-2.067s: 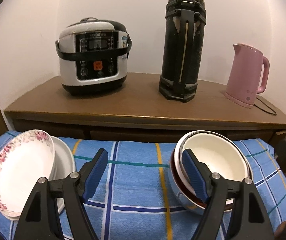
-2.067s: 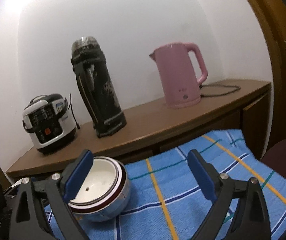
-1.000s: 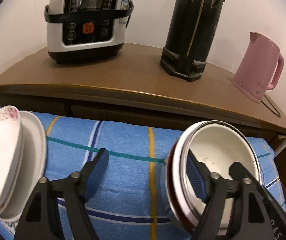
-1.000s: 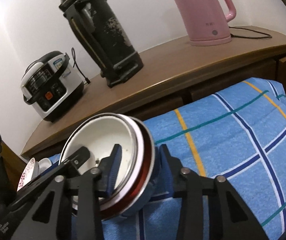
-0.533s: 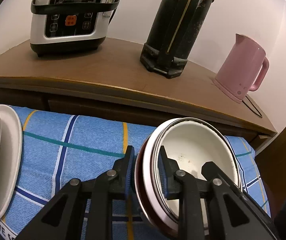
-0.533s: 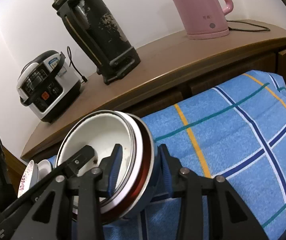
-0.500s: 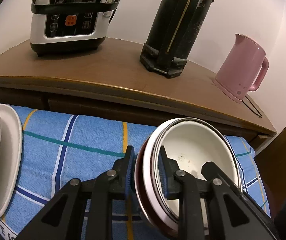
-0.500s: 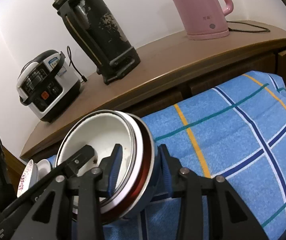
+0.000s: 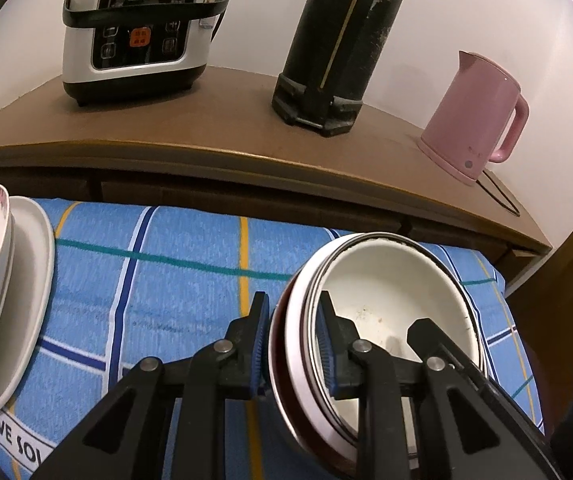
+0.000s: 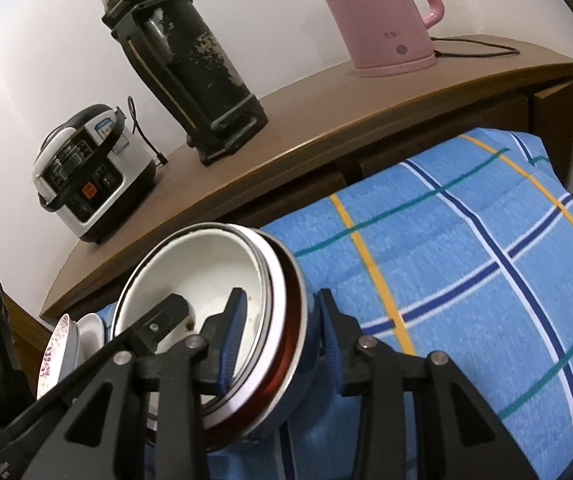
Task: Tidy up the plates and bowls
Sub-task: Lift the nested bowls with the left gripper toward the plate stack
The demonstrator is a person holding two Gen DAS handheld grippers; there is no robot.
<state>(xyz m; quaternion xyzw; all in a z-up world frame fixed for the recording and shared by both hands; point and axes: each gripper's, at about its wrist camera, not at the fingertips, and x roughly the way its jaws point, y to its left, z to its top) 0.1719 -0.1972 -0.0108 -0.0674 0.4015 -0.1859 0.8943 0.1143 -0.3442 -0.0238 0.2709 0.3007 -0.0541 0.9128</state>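
Observation:
A stack of nested bowls (image 9: 398,300), white inside with a dark red band on the outer one, sits tilted on the blue checked cloth (image 9: 174,280). My left gripper (image 9: 292,344) is shut on the stack's left rim, one finger inside and one outside. My right gripper (image 10: 280,336) is shut on the stack's right rim (image 10: 282,320) the same way. A floral plate on a plain white plate (image 9: 26,280) lies at the left; both also show in the right wrist view (image 10: 66,344).
Behind the cloth is a wooden counter (image 9: 214,128) carrying a rice cooker (image 9: 134,32), a tall black flask (image 9: 342,44) and a pink kettle (image 9: 478,116) with its cord. A wooden door frame stands at the right.
Both grippers came in over the bowl stack and closed on opposite rims, right first, then left. Over the last half second the view has barely shifted.

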